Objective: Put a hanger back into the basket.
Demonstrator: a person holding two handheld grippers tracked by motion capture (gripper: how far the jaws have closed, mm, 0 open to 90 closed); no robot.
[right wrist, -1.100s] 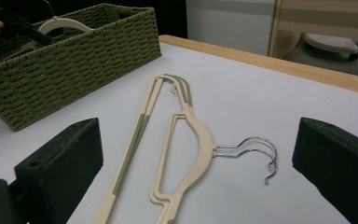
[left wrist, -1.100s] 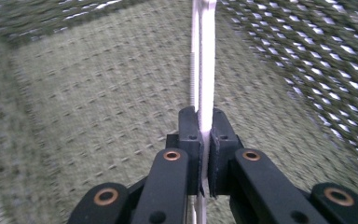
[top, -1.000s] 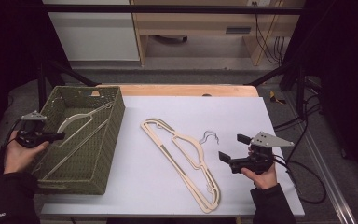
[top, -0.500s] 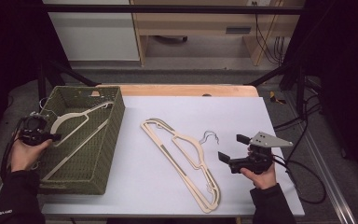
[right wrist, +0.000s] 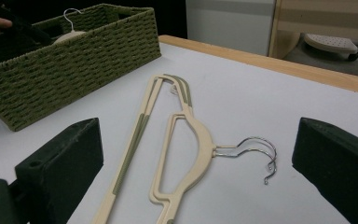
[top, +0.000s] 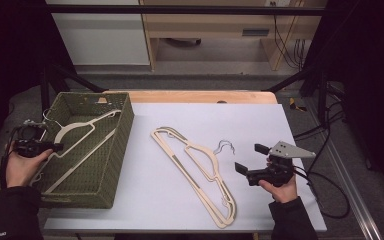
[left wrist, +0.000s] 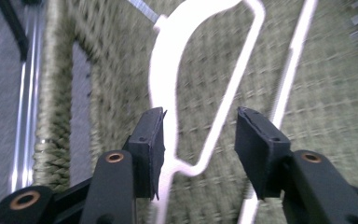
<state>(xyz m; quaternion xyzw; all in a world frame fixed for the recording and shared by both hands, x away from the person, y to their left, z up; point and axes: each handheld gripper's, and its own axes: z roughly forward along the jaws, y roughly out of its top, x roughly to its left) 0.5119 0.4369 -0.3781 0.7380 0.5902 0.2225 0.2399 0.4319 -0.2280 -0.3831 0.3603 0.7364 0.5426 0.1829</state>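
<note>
Three hangers (top: 195, 165), one basket (top: 115, 150)

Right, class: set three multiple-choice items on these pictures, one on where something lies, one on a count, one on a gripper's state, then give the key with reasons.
1. Where does the hanger by the left gripper lie?
A. in the basket
B. on the floor
C. on the wooden shelf

2. How many hangers lie on the table outside the basket?
A. none
B. two
C. five

3. How do the right gripper's jaws stand?
A. shut on a hanger
B. shut on the basket
C. open, holding nothing

Key:
1 A: the hanger leans inside the basket, in front of the left gripper.
2 B: two stacked hangers with two wire hooks lie on the table.
3 C: the right gripper has its jaws wide apart over bare table, with nothing between them.
</note>
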